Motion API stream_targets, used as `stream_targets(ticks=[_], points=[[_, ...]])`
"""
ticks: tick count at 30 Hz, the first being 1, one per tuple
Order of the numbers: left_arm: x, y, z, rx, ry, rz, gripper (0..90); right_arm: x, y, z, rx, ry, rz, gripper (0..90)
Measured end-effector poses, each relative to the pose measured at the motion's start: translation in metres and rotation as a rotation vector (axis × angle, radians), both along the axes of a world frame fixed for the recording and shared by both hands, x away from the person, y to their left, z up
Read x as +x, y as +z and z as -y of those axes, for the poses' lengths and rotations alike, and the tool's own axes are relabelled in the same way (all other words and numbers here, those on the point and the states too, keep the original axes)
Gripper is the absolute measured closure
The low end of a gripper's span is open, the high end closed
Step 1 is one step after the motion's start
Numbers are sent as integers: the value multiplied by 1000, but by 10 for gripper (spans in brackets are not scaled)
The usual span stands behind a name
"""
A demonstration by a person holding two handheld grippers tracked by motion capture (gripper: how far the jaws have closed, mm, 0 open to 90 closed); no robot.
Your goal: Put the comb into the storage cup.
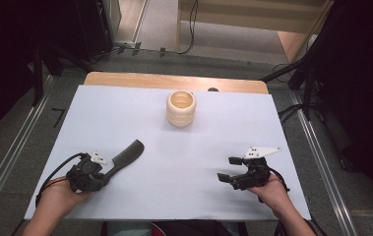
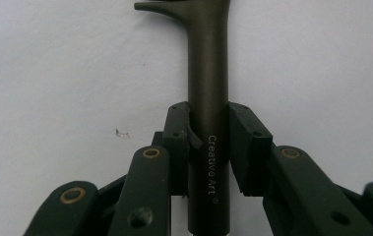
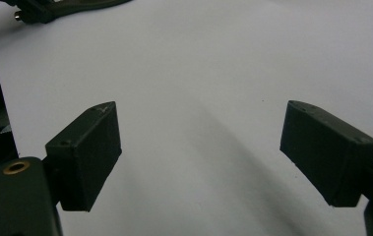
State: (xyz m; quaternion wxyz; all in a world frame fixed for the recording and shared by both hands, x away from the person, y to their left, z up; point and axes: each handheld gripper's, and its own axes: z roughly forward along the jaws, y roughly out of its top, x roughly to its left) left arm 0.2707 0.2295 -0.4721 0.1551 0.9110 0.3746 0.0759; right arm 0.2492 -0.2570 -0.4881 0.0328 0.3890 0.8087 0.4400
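A dark, long-handled tool point(image 1: 127, 153) with a wider flat head lies on the white sheet point(image 1: 199, 142) at the front left, its head pointing away and to the right. My left gripper point(image 1: 106, 173) is shut on its handle. In the left gripper view both pads press the sides of the round handle point(image 2: 208, 73), which bears the words "Creative Art", and my left gripper point(image 2: 208, 130) holds it near its end. My right gripper point(image 1: 227, 168) rests at the front right, open, with nothing but white sheet between its jaws point(image 3: 199, 147).
A cream ridged cup point(image 1: 180, 108) stands upright at the back middle of the sheet. A strip of wooden table edge point(image 1: 174, 81) shows behind the sheet. Metal rails and cables run along the floor on both sides.
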Motion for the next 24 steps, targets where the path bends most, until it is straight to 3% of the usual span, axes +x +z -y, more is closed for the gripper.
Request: stream_targets(ticks=[3, 9, 20, 24], points=[[-3, -1, -3, -16, -28, 29, 735, 0, 0, 0, 2, 2, 0, 138], [1, 1, -8, -70, -6, 4, 735, 0, 1, 0, 9, 3, 8, 138], [2, 17, -7, -244, 6, 24, 735, -1, 2, 1, 19, -4, 14, 138], [2, 24, -6, -310, -9, 54, 735, -1, 3, 2, 19, -9, 26, 138]])
